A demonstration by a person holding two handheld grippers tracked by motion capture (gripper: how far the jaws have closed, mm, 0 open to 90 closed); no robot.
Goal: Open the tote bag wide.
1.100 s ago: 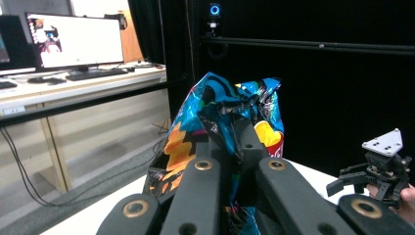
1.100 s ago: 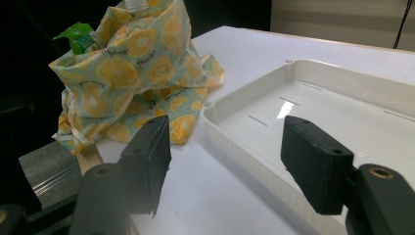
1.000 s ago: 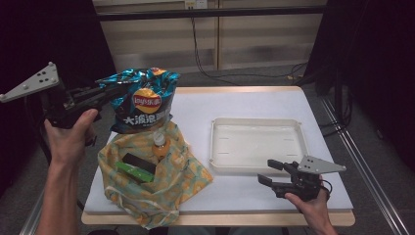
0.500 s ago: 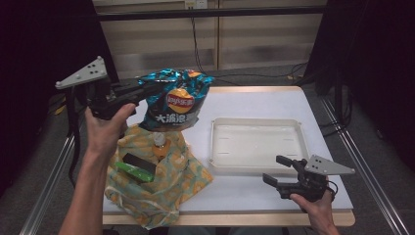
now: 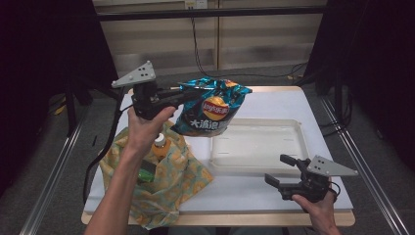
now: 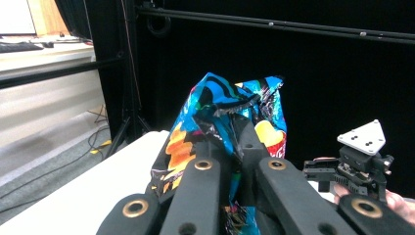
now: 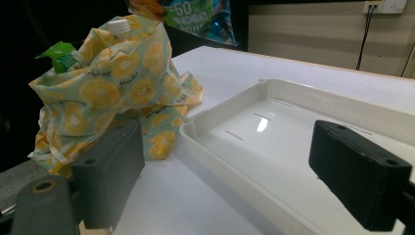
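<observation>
We see the left tool (image 5: 182, 95) pinching the chip bag (image 5: 211, 108) by its top, aloft over the white tray's (image 5: 298, 142) left rim beside the yellow cloth bag (image 5: 181, 169), while the right tool (image 5: 283, 172), whose jaws have just been opening with nothing between them, stands spread near the bench's (image 5: 274, 100) front edge.

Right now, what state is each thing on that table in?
Chip bag: sealed, crumpled, held in the air.
Left gripper: shut on the chip bag.
Right gripper: open, jaws just widened, nothing between them.
Tray: empty, flat on the table.
Cloth bag: open, slumped.
Bottle: capped, upright in the cloth bag.
</observation>
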